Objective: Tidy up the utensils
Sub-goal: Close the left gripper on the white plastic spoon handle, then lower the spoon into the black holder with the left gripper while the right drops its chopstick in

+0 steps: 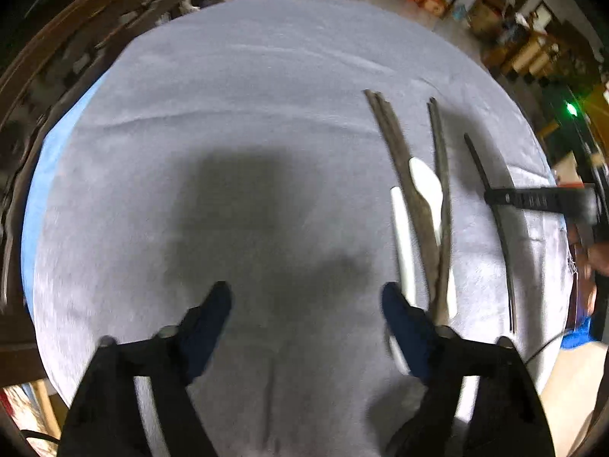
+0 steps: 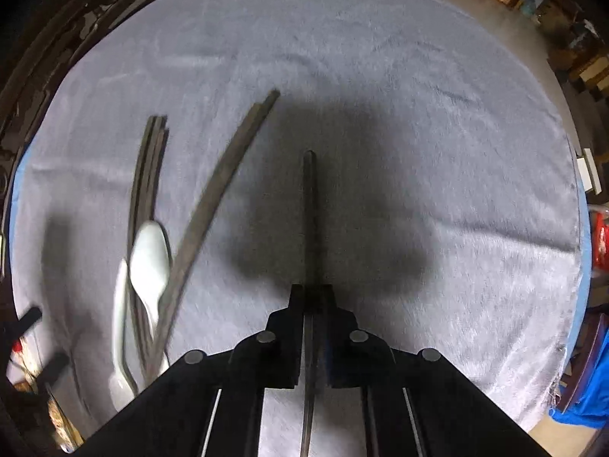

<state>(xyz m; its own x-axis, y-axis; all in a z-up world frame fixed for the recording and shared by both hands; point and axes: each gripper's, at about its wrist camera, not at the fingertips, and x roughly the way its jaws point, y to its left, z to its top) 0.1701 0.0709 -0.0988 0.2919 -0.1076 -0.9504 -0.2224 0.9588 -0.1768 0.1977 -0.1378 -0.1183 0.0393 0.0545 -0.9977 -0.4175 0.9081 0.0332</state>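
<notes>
Step in hand, as I read it: pulling 1 chopstick out of the scatter — right gripper, bottom centre of the right wrist view, has its fingers closed on that dark stick, which runs up the middle of the frame over the grey cloth on the tabletop. Left gripper, fingers apart and empty, sits at bottom of its view beside the crossed dark chopsticks and white spoons, right of centre. Next move likely calls for laying the held stick parallel beside its mates; blur hides the pile's stick count, and spoon handles are cut off behind the fingers.
</notes>
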